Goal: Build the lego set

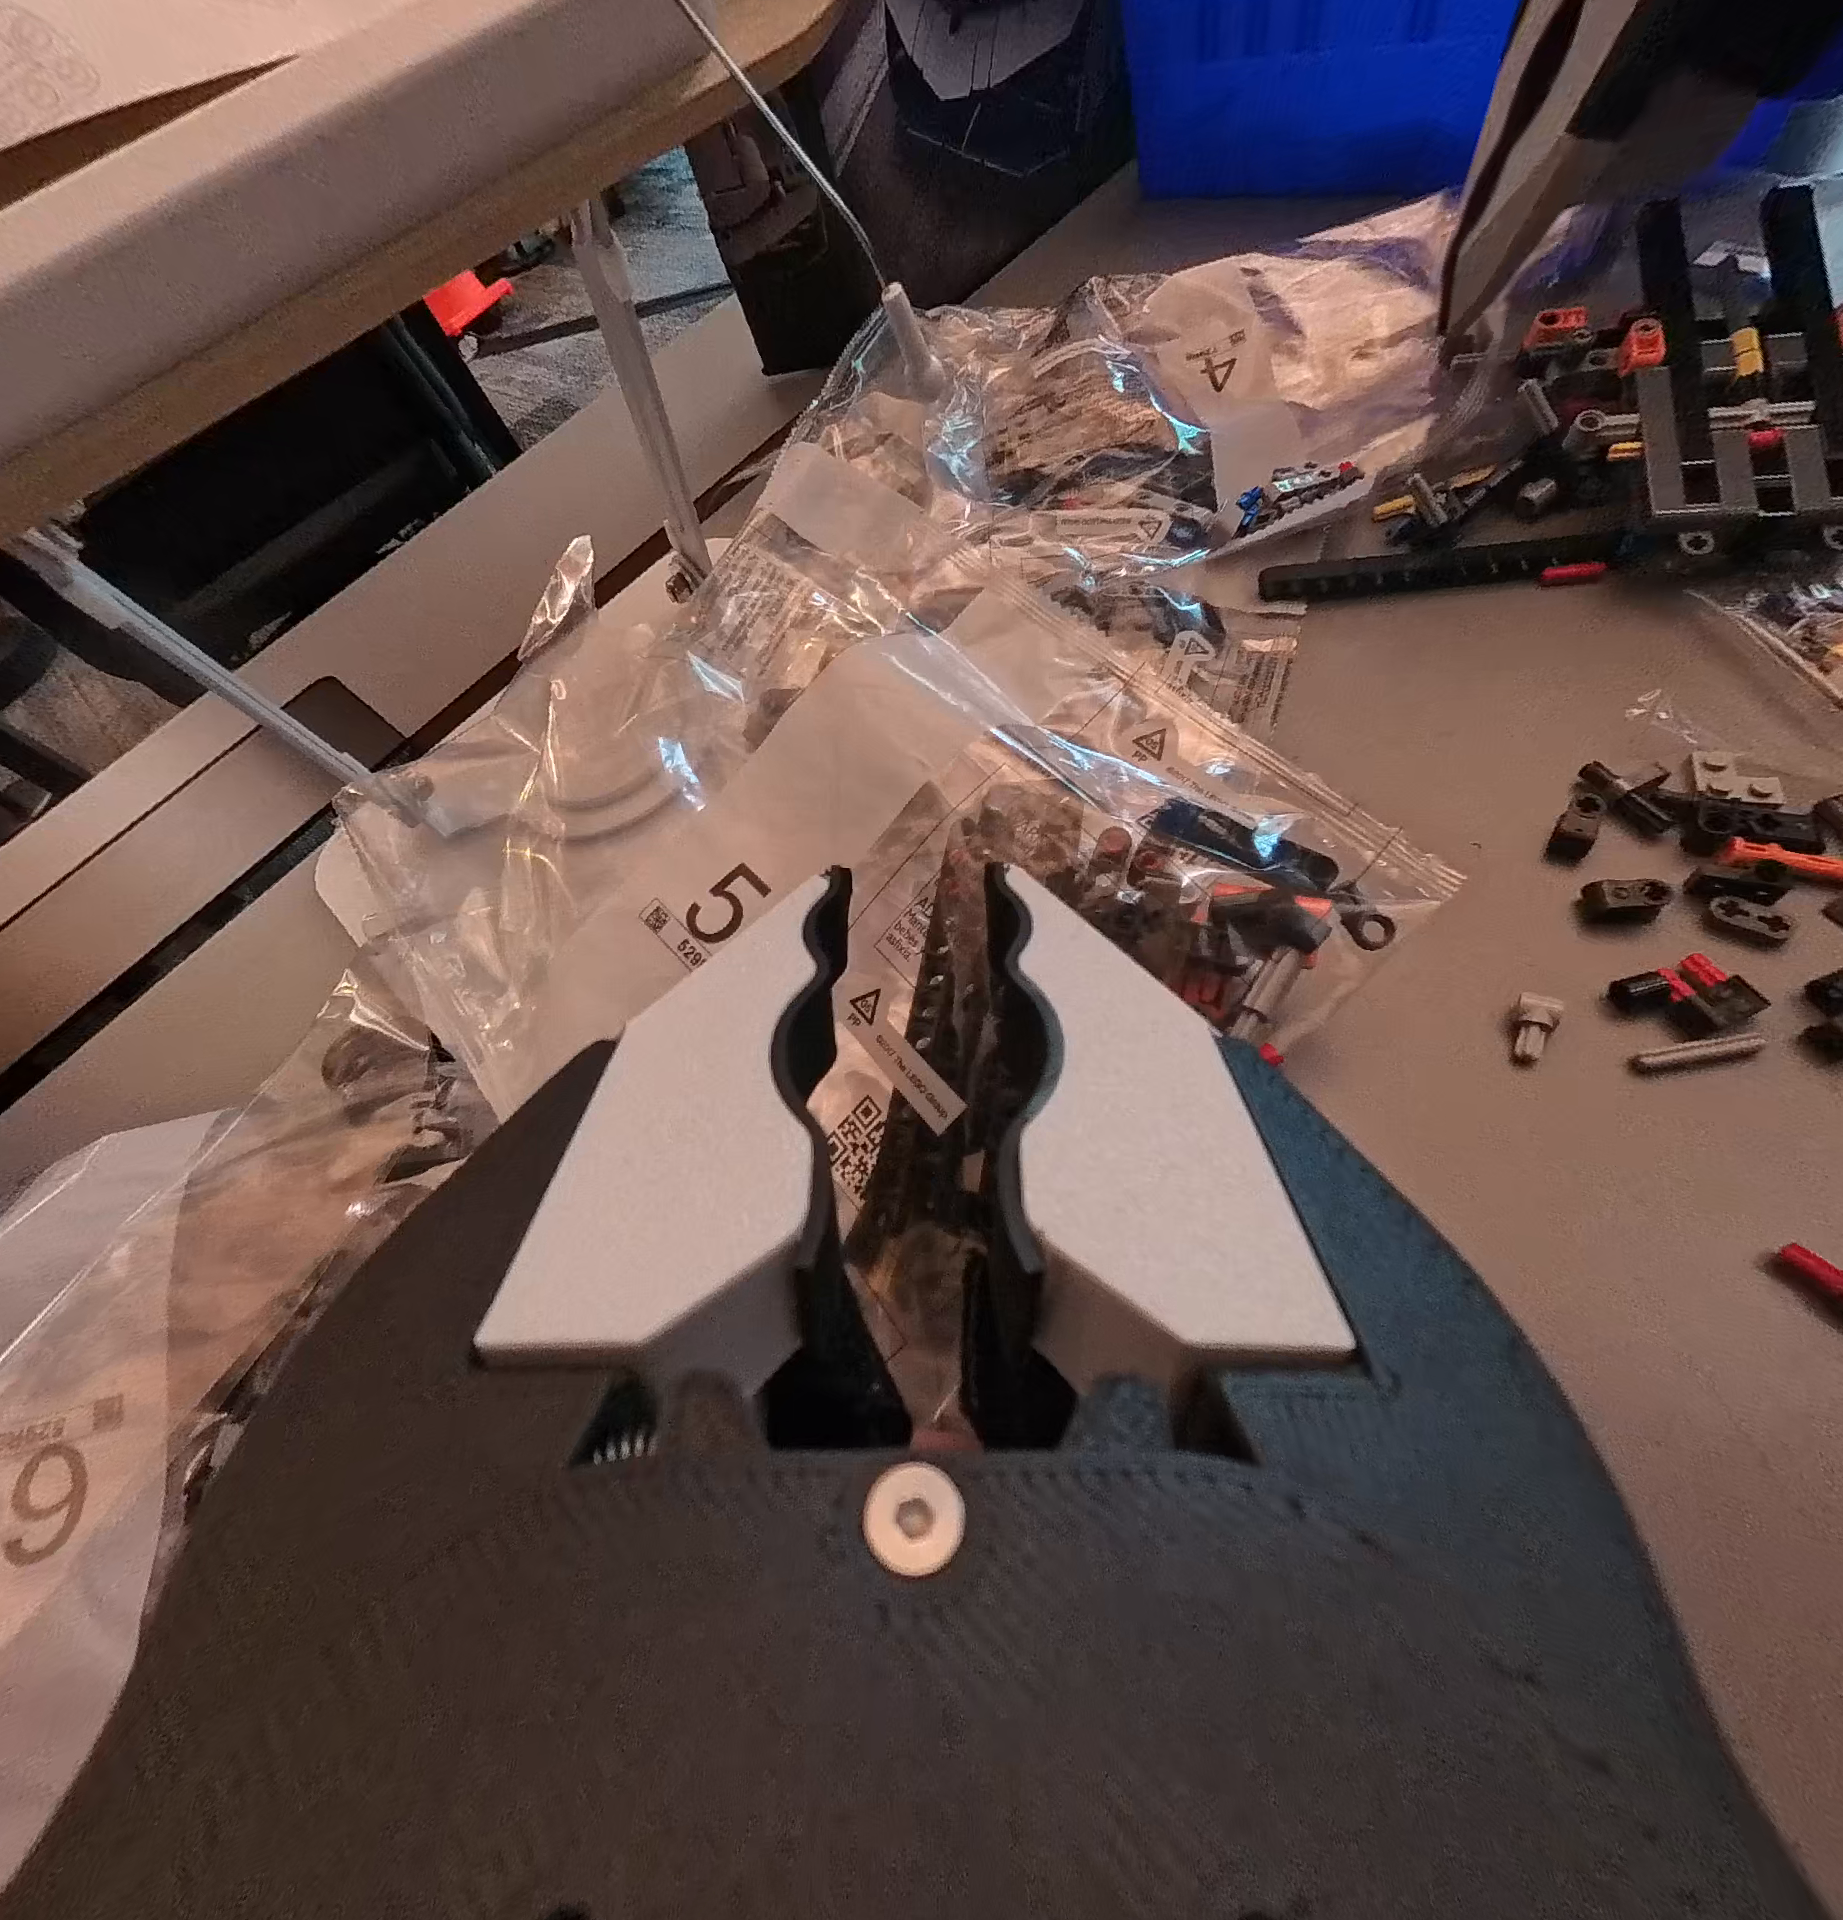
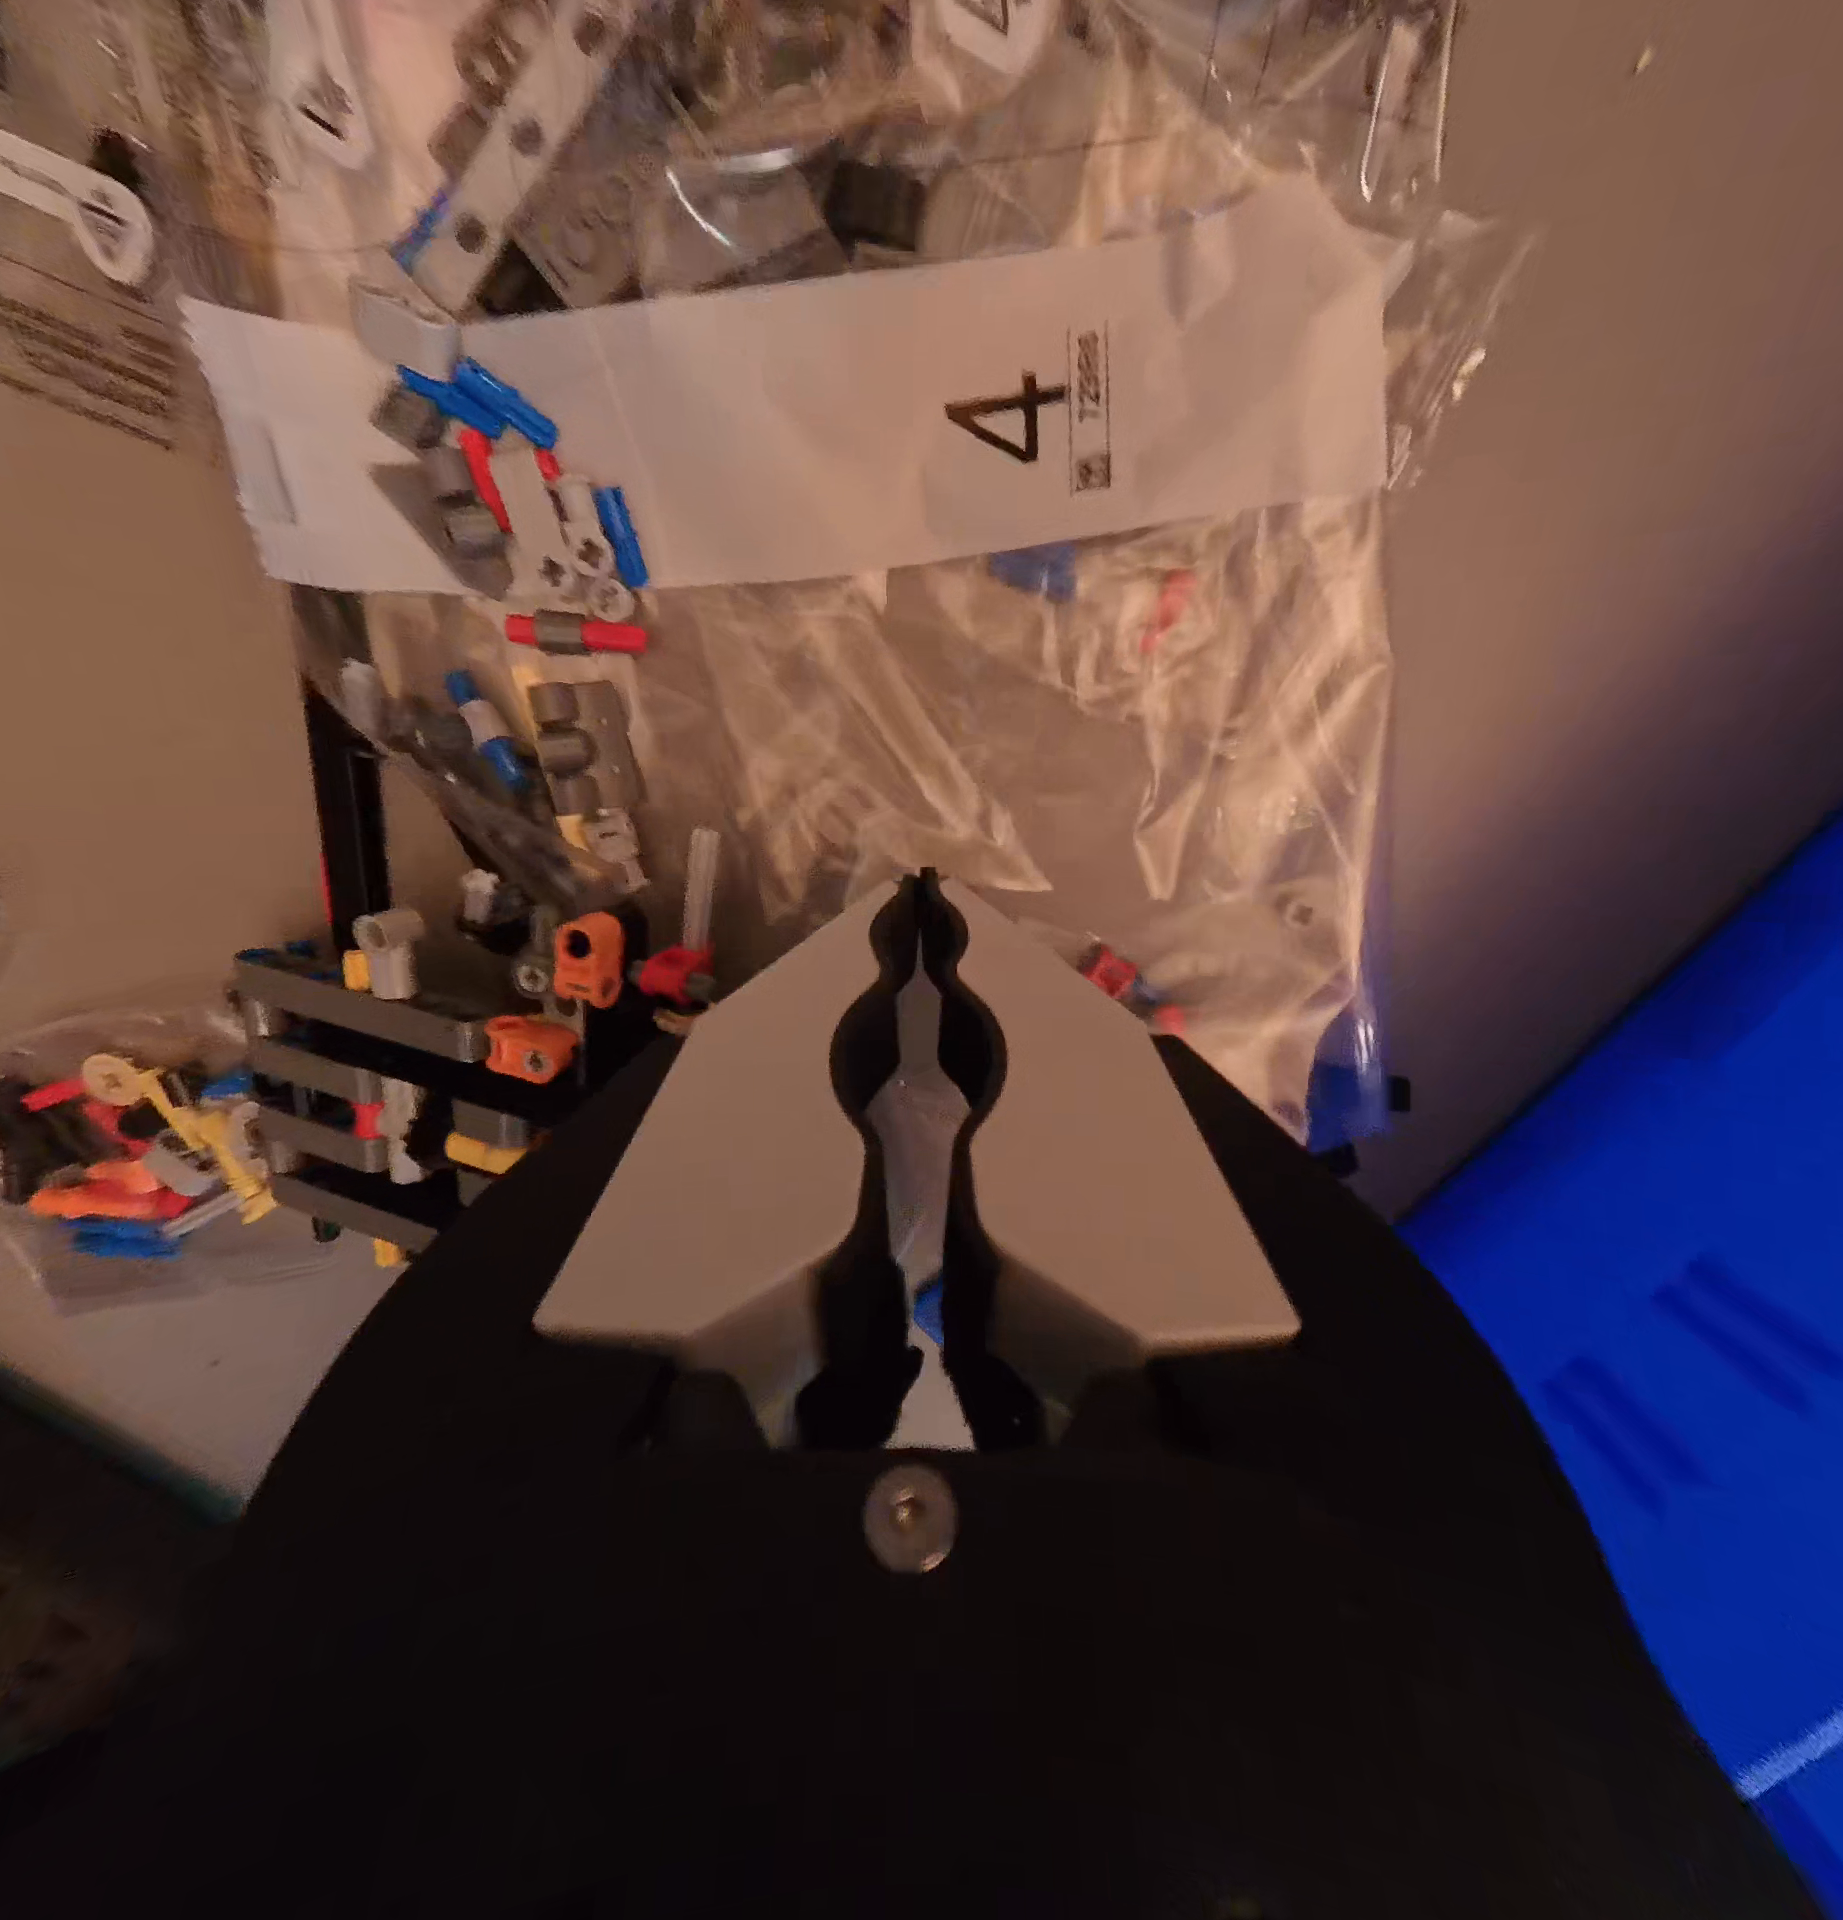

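While the left gripper (image 1: 917, 883) hangs over a clear numbered parts bag (image 1: 1000, 831) on the grey table (image 1: 1468, 1195), its pale fingers (image 1: 688, 1143) stand slightly apart with only the bag seen through the gap, gripping nothing. Only the left wrist view shows the loose black and red pieces (image 1: 1727, 935) scattered to the right of that bag, another numbered bag (image 1: 55, 1455) at lower left, and the white stand legs (image 1: 636, 384) behind. The half-built lego frame (image 1: 1748, 416) sits at far right, near the other gripper (image 1: 1519, 177). From the right wrist view, the right gripper (image 2: 922, 883) has its tips pressed together, empty, above a crinkled bag with a white strip (image 2: 792, 436); the grey frame (image 2: 377, 1091) lies just left of it, beside a heap of coloured pins (image 2: 127, 1153), and a blue bin (image 2: 1675, 1351) fills the right.
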`<state>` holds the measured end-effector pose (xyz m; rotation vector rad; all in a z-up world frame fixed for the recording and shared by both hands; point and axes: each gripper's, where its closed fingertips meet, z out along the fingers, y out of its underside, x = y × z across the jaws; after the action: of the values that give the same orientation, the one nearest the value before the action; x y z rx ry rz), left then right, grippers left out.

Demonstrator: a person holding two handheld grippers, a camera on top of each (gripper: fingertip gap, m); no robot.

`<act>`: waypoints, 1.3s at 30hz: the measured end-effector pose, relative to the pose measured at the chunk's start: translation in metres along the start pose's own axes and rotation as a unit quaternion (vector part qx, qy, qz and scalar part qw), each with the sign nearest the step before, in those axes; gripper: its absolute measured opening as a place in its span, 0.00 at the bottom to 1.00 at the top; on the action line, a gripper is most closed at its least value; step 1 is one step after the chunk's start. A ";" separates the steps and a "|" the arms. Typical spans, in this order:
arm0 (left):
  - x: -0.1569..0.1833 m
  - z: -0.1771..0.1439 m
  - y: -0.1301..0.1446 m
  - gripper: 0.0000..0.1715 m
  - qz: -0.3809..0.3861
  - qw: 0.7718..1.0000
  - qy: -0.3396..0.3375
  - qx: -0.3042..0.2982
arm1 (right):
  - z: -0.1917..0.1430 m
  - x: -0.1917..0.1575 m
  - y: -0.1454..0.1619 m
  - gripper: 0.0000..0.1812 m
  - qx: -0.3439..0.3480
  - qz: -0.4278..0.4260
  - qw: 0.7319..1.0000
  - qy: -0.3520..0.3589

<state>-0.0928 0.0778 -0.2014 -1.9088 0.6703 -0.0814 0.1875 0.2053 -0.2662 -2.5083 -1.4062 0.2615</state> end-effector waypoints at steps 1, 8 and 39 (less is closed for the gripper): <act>0.000 0.000 0.000 0.14 0.000 1.000 0.000 0.000 | -0.003 -0.003 -0.005 0.00 0.015 -0.002 1.000 -0.007; 0.001 0.001 0.001 0.14 0.001 1.000 0.001 -0.002 | -0.015 -0.030 -0.038 0.00 0.093 -0.062 0.993 -0.035; 0.000 0.000 0.001 0.14 0.002 1.000 0.001 -0.003 | 0.008 -0.066 -0.066 0.02 0.112 -0.114 0.985 -0.063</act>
<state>-0.0933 0.0775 -0.2026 -1.9126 0.6752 -0.0790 0.0978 0.1828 -0.2516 -2.1629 -1.5974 0.5111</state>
